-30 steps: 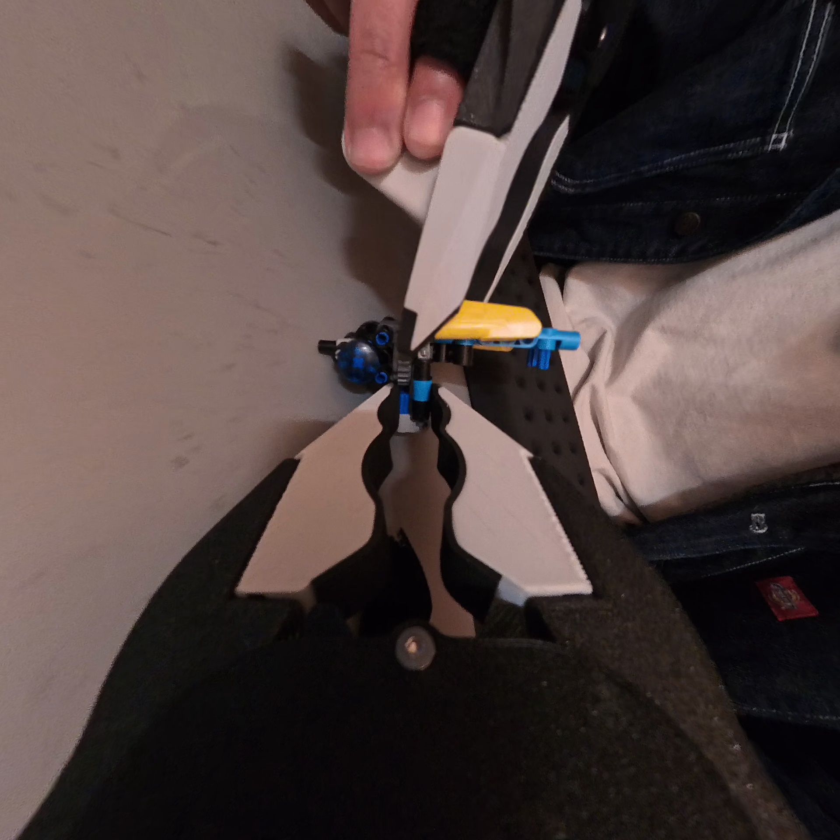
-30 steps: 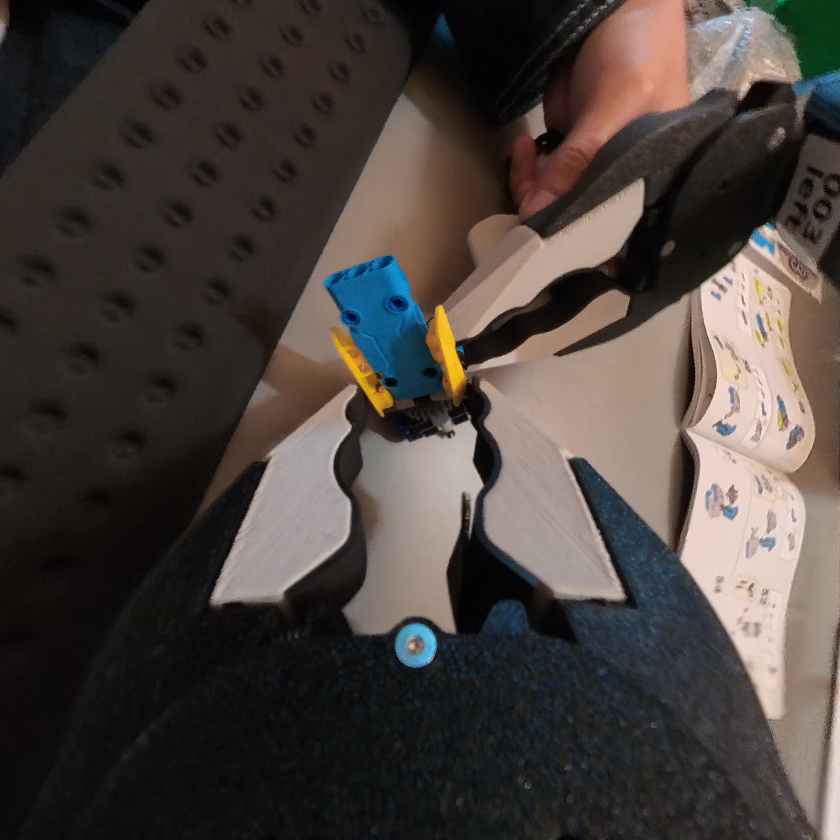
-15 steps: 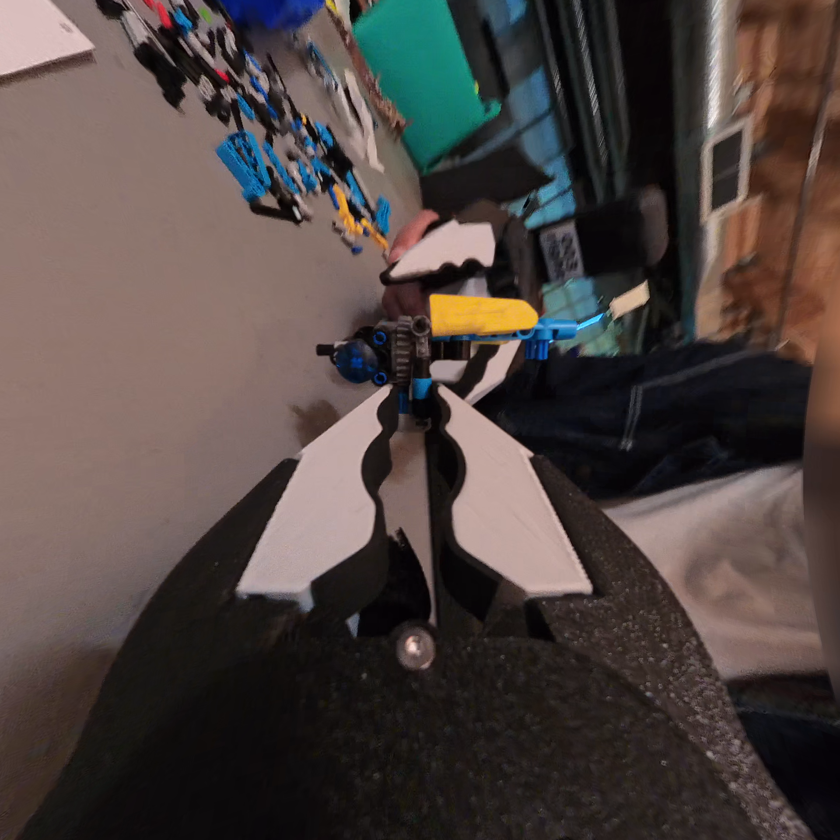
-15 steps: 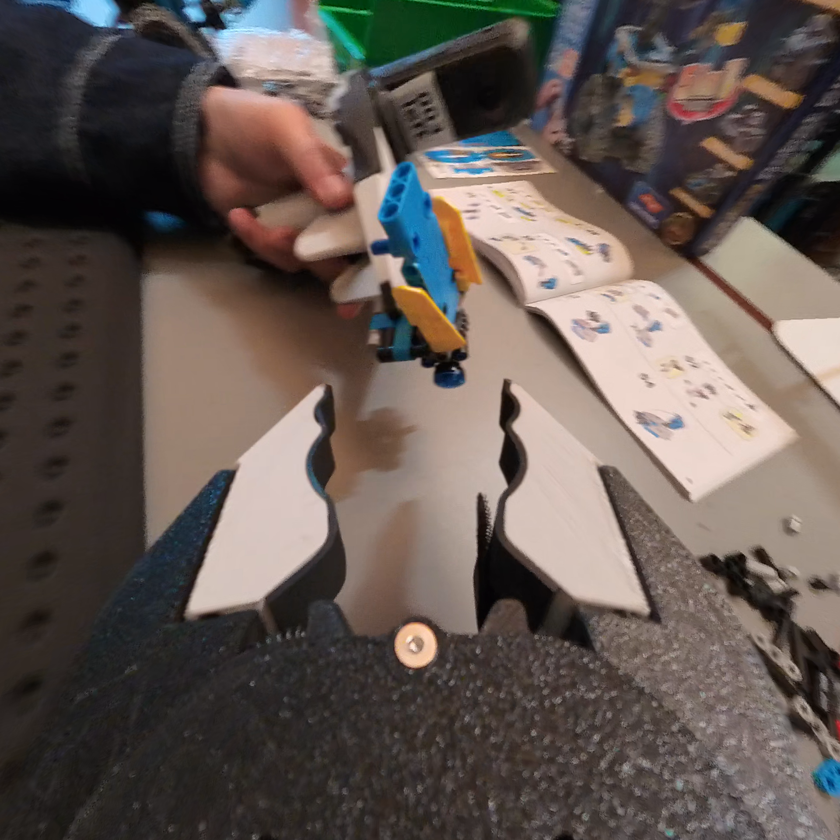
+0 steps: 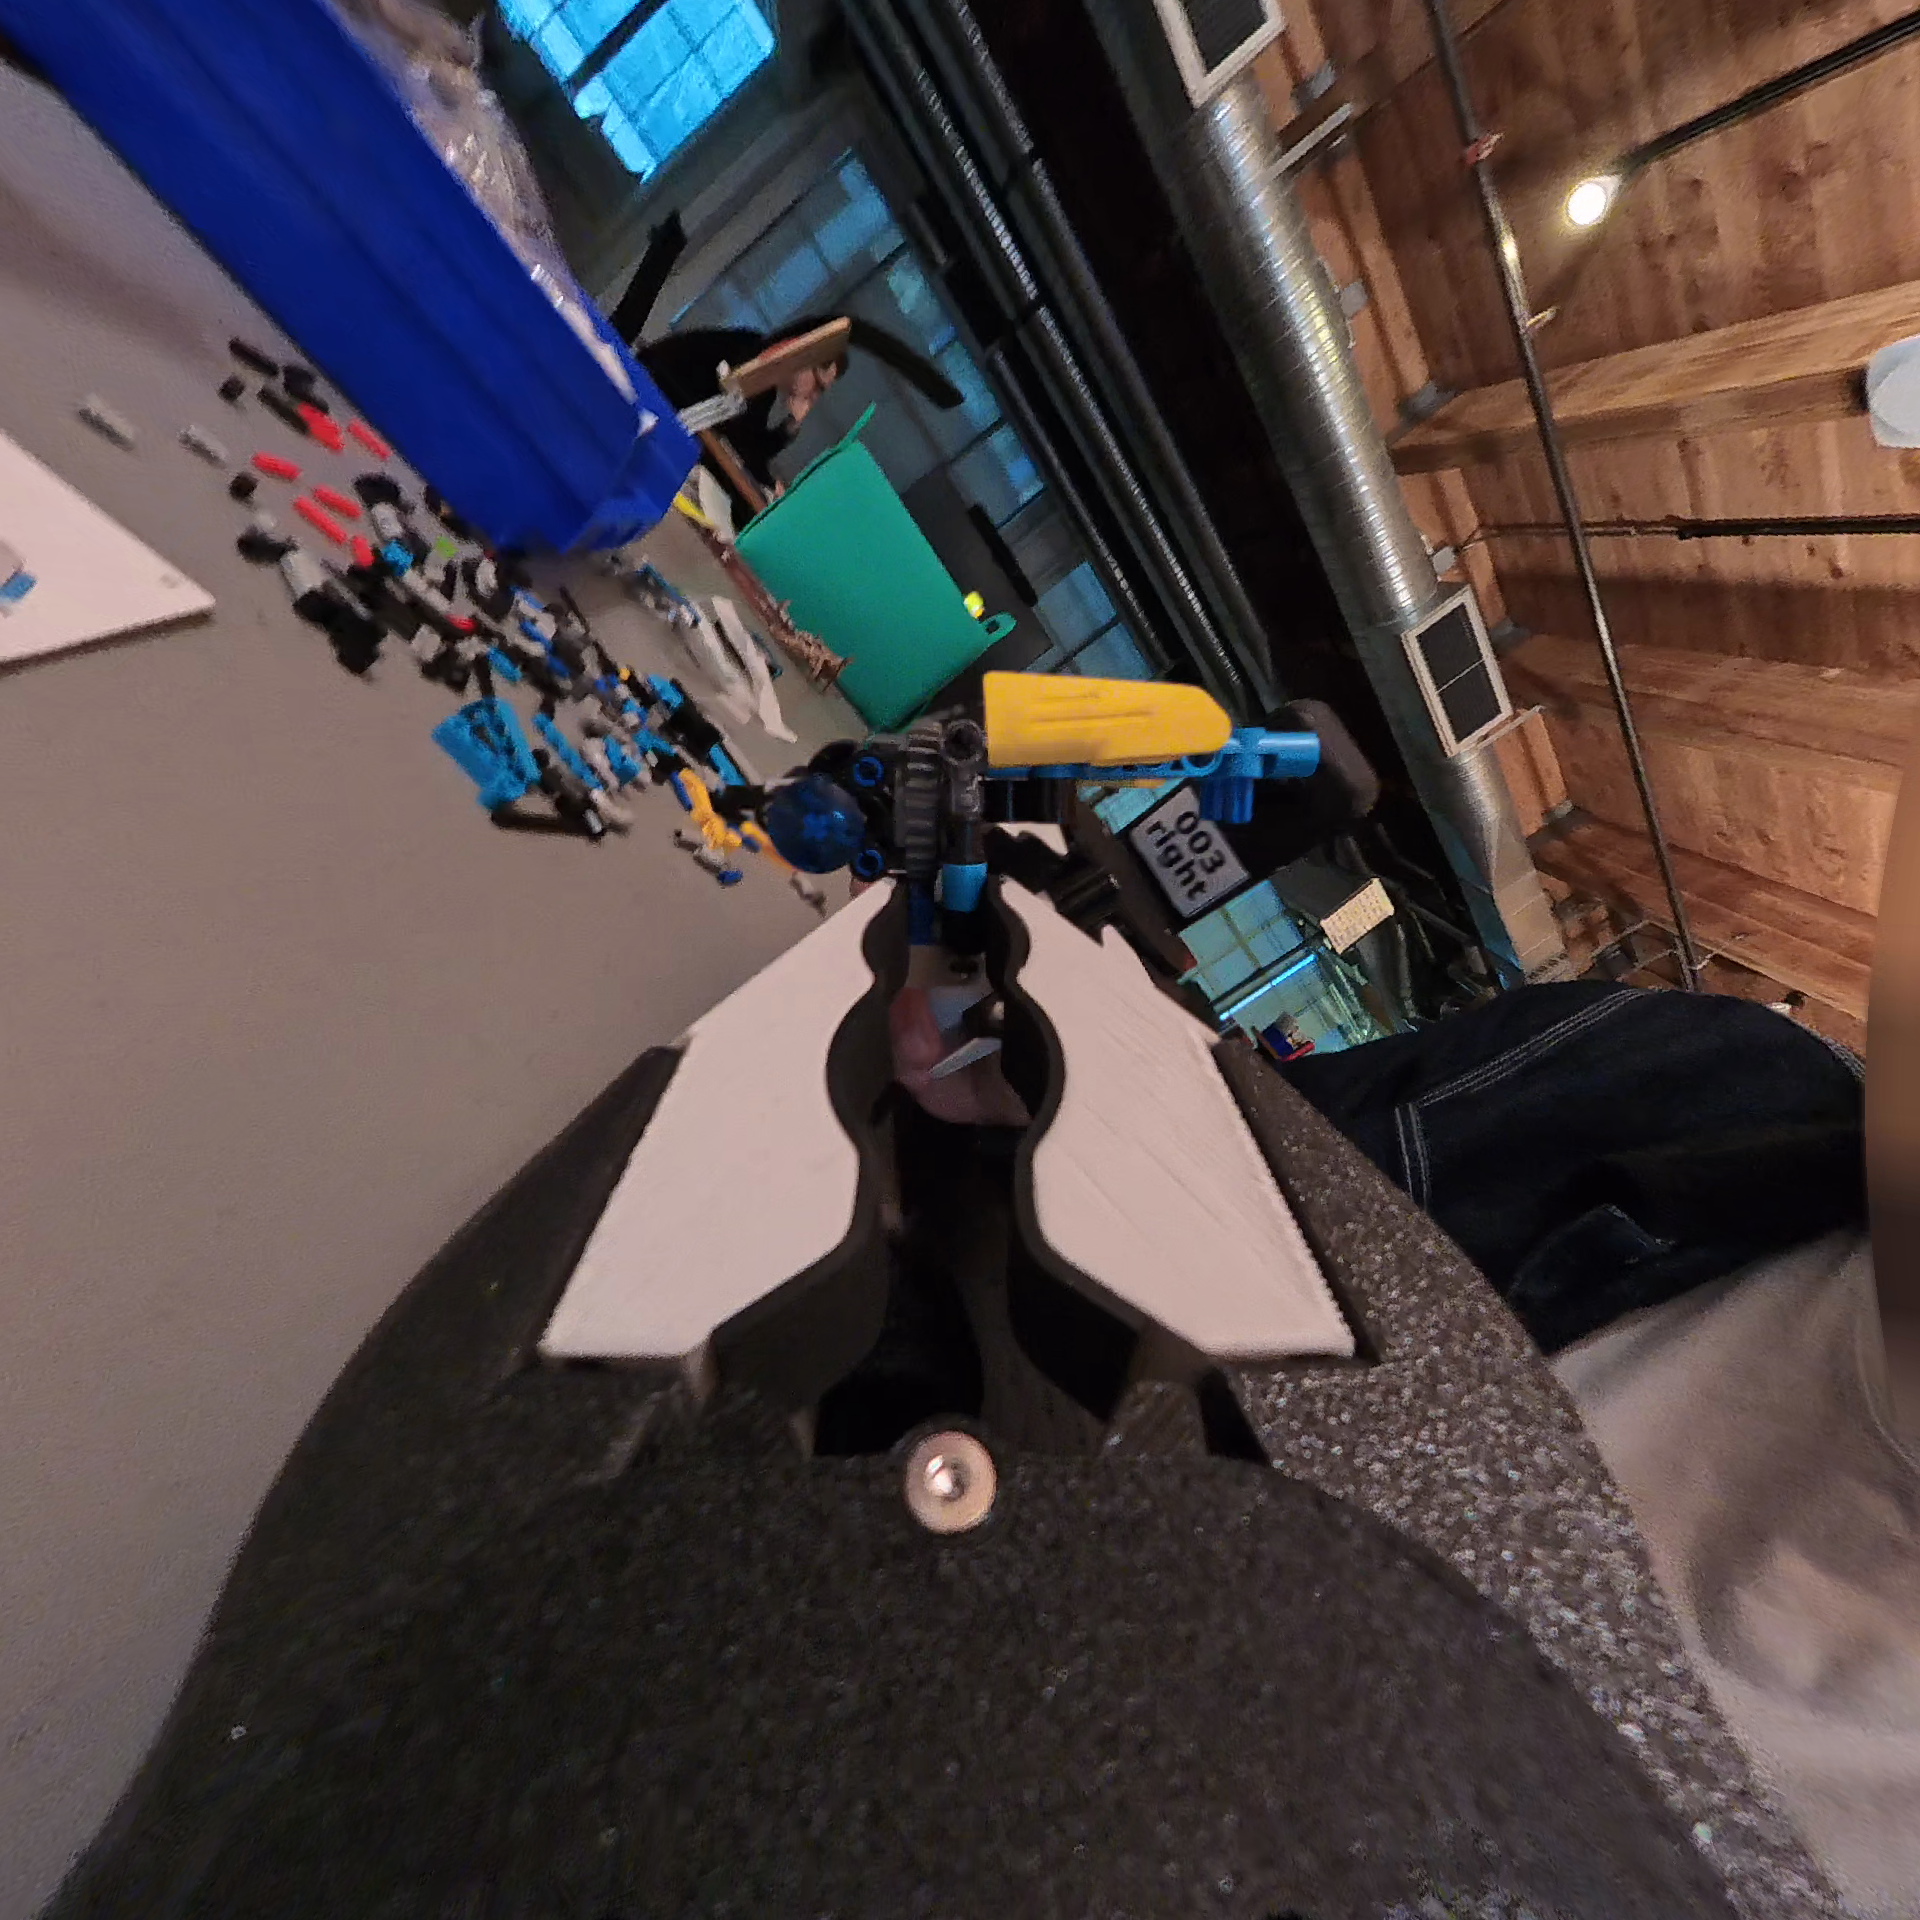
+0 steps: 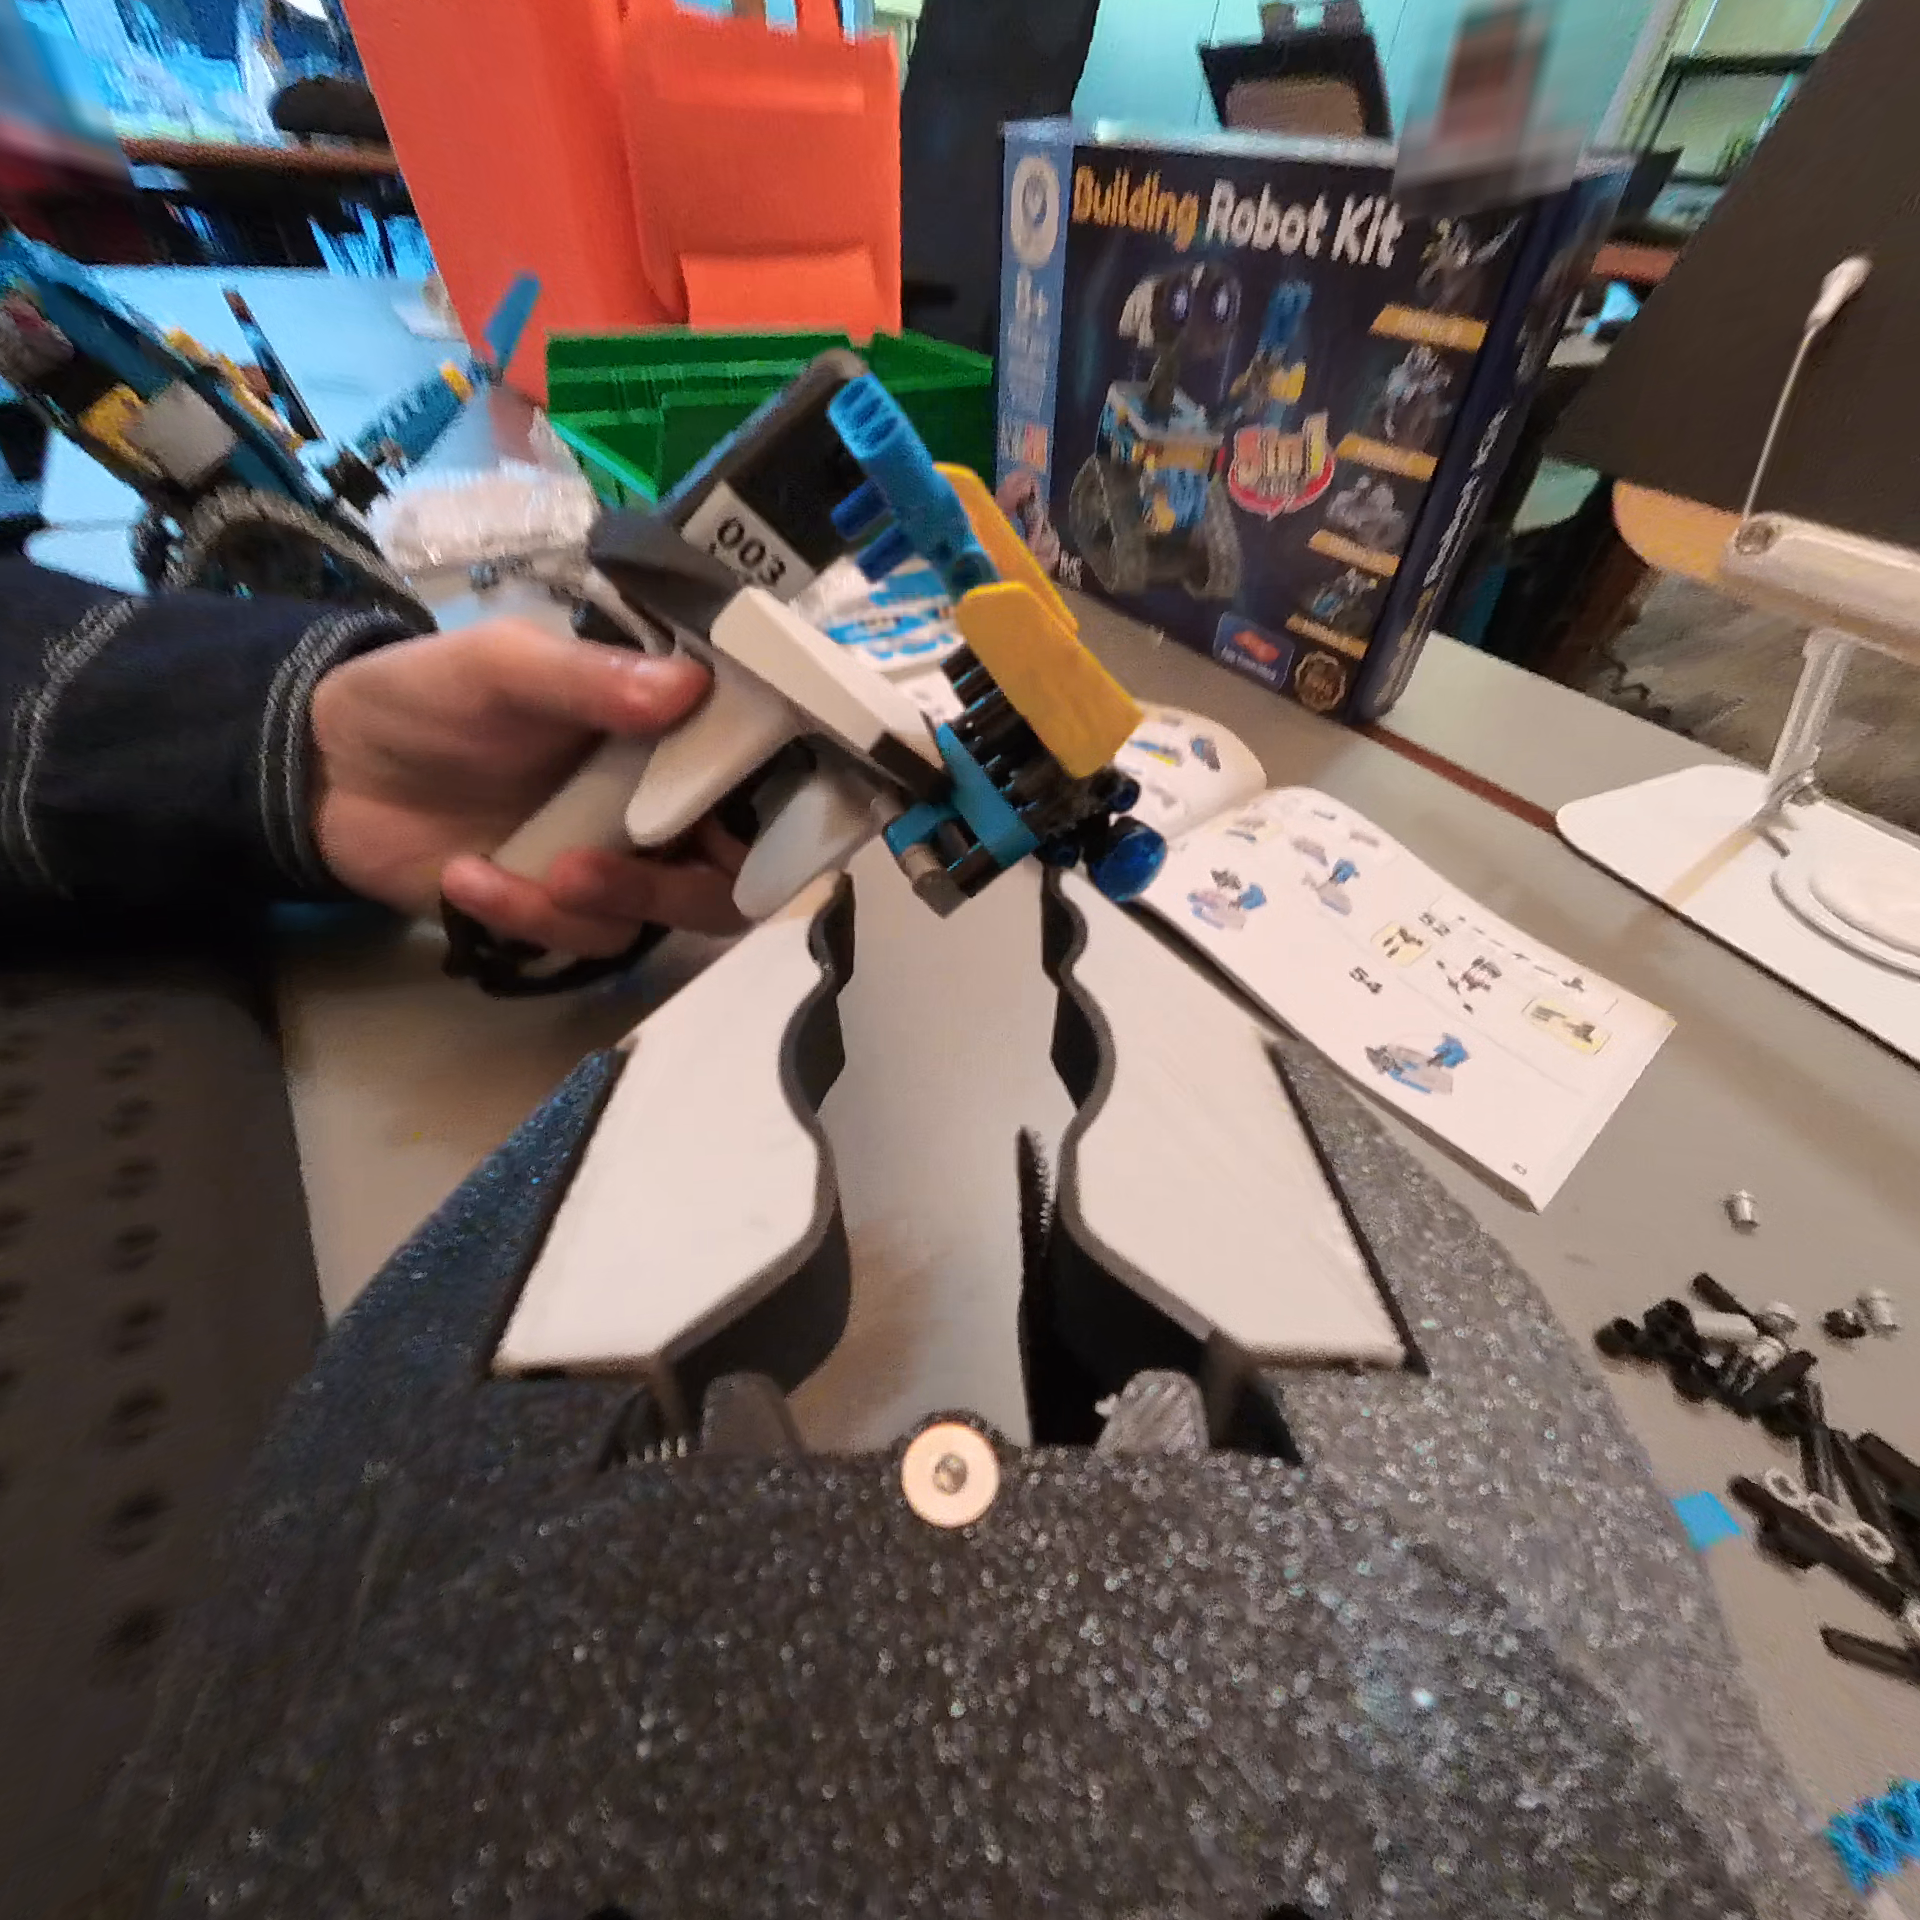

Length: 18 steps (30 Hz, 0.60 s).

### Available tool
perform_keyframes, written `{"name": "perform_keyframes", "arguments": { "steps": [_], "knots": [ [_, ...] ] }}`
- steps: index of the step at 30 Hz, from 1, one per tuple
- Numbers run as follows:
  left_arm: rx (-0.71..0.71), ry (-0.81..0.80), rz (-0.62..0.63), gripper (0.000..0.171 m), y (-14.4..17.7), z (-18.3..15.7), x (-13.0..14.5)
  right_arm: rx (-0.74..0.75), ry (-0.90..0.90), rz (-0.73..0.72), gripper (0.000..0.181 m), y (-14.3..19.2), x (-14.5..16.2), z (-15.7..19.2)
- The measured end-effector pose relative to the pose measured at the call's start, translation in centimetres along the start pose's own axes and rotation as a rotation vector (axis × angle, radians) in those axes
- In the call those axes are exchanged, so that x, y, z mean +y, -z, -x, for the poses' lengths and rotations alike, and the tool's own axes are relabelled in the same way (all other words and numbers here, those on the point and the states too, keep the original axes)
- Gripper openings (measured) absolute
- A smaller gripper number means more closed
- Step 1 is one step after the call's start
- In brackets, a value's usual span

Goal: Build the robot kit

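My left gripper (image 5: 951, 914) is shut on the blue and black stem of a small brick assembly (image 5: 997, 769) with a yellow panel, a blue beam and a dark blue ball, held up above the grey table (image 5: 208, 987). In the right wrist view a hand holds the left gripper (image 6: 790, 665), which carries the assembly (image 6: 1029, 717) tilted. My right gripper (image 6: 945, 894) is open and empty, with its tips just below the assembly. The right gripper's labelled body (image 5: 1184, 852) shows behind the assembly in the left wrist view.
An open instruction booklet (image 6: 1403, 997) lies beyond the right gripper, with a kit box (image 6: 1299, 416) and a green bin (image 6: 727, 405) behind. Loose black pieces (image 6: 1766, 1392) lie at the right. A blue bin (image 5: 364, 260) and scattered pieces (image 5: 499, 665) show in the left wrist view. Left and right tips are no more than a few centimetres apart.
The right gripper let go of the assembly, opened and drew back, then came close under it again with a narrower gap. The left gripper kept its hold and swung the assembly up.
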<state>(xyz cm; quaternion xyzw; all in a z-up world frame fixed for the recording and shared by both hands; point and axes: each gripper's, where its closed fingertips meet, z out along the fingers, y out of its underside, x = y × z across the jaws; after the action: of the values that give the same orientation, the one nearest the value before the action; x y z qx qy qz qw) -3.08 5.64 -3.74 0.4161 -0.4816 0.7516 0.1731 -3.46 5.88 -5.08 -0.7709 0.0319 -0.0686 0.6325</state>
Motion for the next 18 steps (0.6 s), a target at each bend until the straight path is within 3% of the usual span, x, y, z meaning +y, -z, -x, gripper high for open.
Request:
{"name": "perform_keyframes", "arguments": {
  "steps": [3,9,12,15,18],
  "knots": [
    [0.009,-0.111,-0.025,0.012,-0.2,-0.9,-0.3,-0.138,-0.173,-0.051,0.024,0.4,-0.6,0.8],
    [-0.021,-0.274,0.017,0.013,-1.0,-1.5,0.6,-0.532,-0.75,-0.184,0.031,1.6,-2.3,1.0],
    [-0.022,-0.283,0.041,0.013,-1.4,-1.8,1.0,-0.571,-0.834,-0.186,0.014,1.9,-1.9,0.5],
    [-0.093,-0.332,0.089,0.013,-1.6,-1.2,1.5,-0.613,-0.932,-0.175,0.013,1.9,-1.3,0.2],
    [-0.206,-0.49,0.211,0.027,-0.8,-0.5,2.1,-0.686,-1.105,-0.164,0.012,2.0,-0.6,-0.6]
  ]
}}
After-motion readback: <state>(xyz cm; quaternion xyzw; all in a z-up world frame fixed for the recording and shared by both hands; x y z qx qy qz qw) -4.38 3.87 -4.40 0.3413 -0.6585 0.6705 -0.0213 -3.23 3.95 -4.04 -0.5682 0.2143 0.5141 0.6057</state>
